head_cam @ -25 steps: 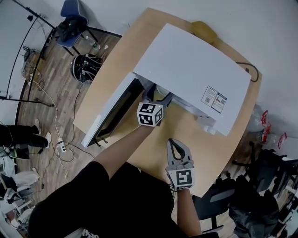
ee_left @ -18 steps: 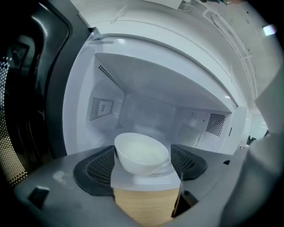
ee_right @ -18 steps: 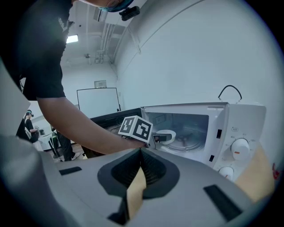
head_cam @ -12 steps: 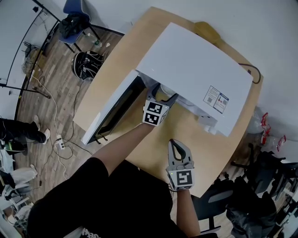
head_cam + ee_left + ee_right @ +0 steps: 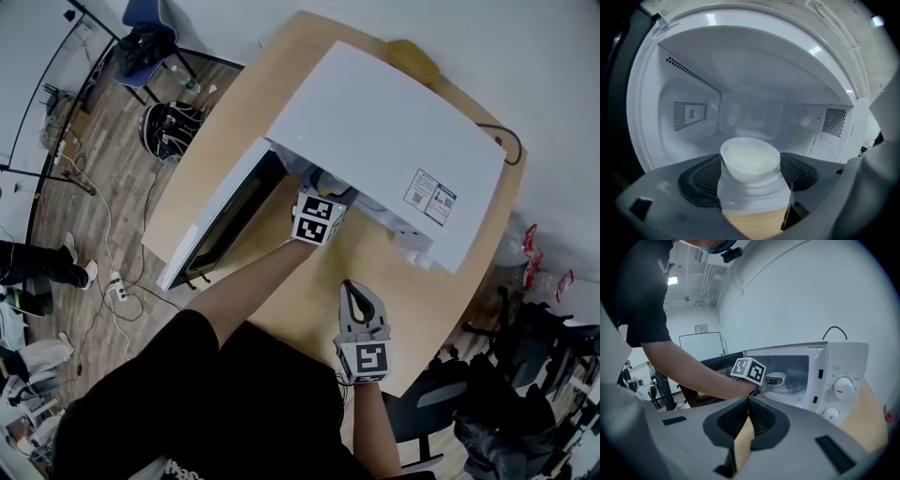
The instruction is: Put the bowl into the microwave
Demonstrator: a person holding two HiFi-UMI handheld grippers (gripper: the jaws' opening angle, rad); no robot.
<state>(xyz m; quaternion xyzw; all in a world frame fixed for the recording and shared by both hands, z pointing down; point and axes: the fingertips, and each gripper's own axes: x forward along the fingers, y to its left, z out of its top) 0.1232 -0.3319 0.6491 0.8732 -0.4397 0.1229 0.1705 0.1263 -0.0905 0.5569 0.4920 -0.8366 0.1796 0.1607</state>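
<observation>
1 round white bowl clamped in left gripper, just inside 1 open white microwave. Right gripper squeezed closed on nothing, above tan wooden table.

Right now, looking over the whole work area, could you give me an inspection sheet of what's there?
Surface: light wooden table.
Job's things: white microwave, door open; white bowl held inside the cavity, above the glass turntable.
Clutter: one tan thing behind the microwave, cannot tell what.
Grippers: left gripper jaws closed on the bowl; right gripper jaws together, empty, near the table's front edge.
Cables: black cable behind the microwave; loose cables on the floor.
Surroundings: blue chair; a person's legs at the left.
</observation>
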